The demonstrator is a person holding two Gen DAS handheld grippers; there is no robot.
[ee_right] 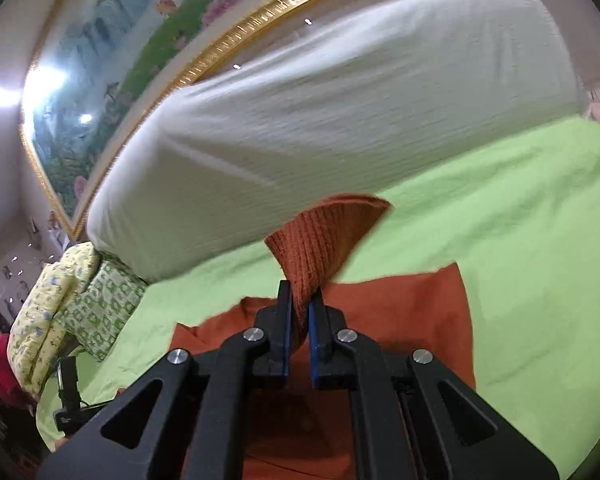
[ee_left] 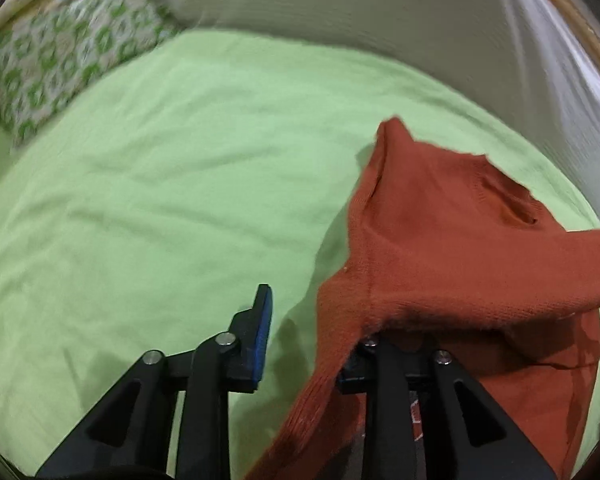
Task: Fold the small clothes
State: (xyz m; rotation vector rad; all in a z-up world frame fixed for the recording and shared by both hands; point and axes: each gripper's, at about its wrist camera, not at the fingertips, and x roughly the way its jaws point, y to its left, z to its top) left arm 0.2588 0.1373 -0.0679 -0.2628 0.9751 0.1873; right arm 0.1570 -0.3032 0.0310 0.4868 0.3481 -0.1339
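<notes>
A rust-orange knitted garment [ee_left: 440, 240] lies partly on the light green bedsheet [ee_left: 160, 200]. In the left wrist view my left gripper [ee_left: 308, 320] is open: its left finger [ee_left: 262, 320] is bare, and the garment drapes over and hides the right finger. In the right wrist view my right gripper [ee_right: 300, 312] is shut on a ribbed edge of the garment [ee_right: 324, 236] and holds it raised, while the rest of the garment [ee_right: 400, 312] lies on the sheet [ee_right: 520, 240] below.
A large white pillow [ee_right: 320, 132] leans against a gold-framed picture [ee_right: 160, 40] at the bed's far side. A green patterned pillow [ee_left: 60, 64] and a yellow printed quilt [ee_right: 52, 308] lie at the bed's end. A red object [ee_right: 0, 364] sits at the far left.
</notes>
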